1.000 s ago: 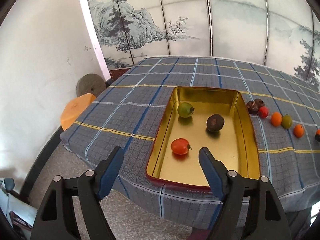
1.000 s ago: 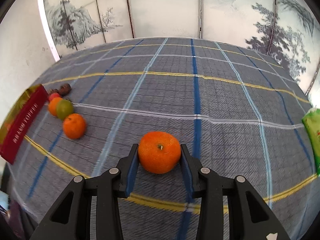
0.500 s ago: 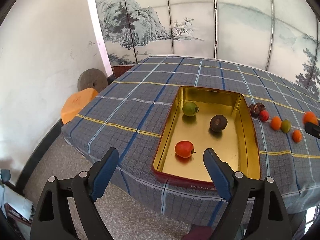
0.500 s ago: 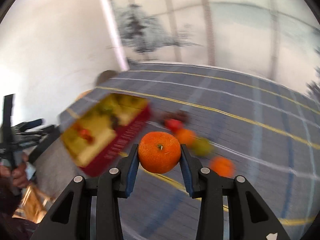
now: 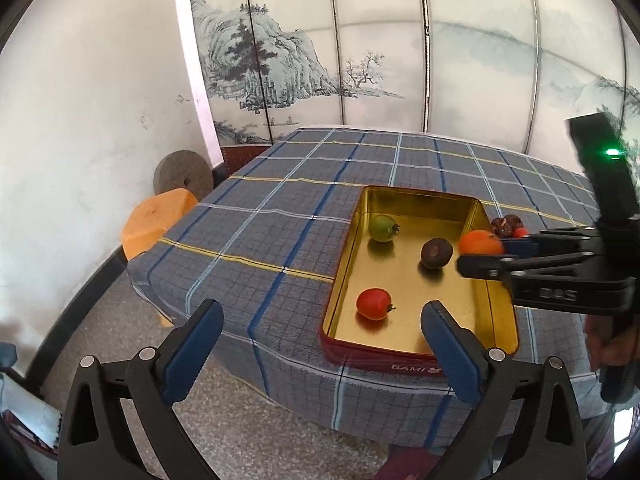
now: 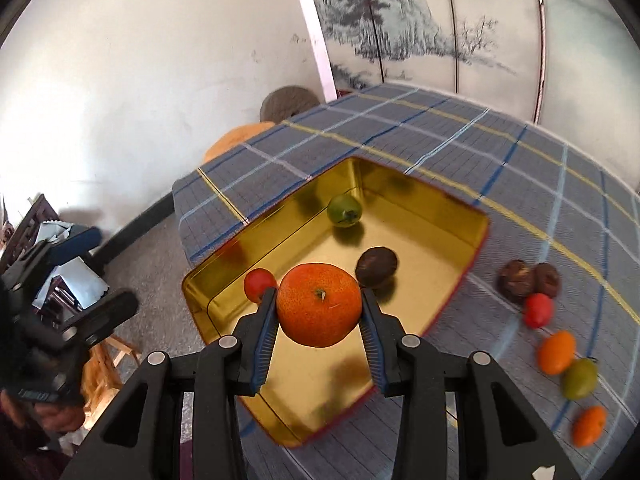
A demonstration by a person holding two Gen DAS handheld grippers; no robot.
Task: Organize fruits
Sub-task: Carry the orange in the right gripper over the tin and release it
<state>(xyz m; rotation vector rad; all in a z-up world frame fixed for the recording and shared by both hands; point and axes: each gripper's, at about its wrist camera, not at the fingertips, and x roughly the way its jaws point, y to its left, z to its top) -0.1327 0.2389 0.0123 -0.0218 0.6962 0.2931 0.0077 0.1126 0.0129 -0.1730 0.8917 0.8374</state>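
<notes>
The right gripper [image 6: 319, 312] pinches a mandarin [image 6: 319, 305] between its blue pads, stem side toward the camera, at the lower centre of the right wrist view. It hangs above the near part of the gold tin [image 6: 440, 222], which sits on the checked cloth of the desk [image 6: 520, 184]. In the left wrist view the same fruit shows at the right of the frame, over the tin's right wall.

Three fruits already lie in the tin: a red tomato [image 6: 259, 283] just left of the held mandarin in the frame, a dark brown fruit [image 6: 377, 265] just to its right, and a green tomato [image 6: 345, 210] toward the tin's far corner, above centre.

Outside the tin, a loose row runs down the right side of the right wrist view: two dark brown fruits [image 6: 528, 278] touching each other, then a second red tomato [image 6: 538, 309], an orange fruit [image 6: 556, 351], a green fruit [image 6: 580, 377] and a small orange fruit [image 6: 589, 425] lowest in the frame.

The left gripper [image 5: 316, 344] is spread wide with nothing between its fingers, held off the near edge of the desk at the bottom of its own view.

As I judge it, the work is under halfway: three pieces placed, one about to be set down, six waiting on the cloth.
</notes>
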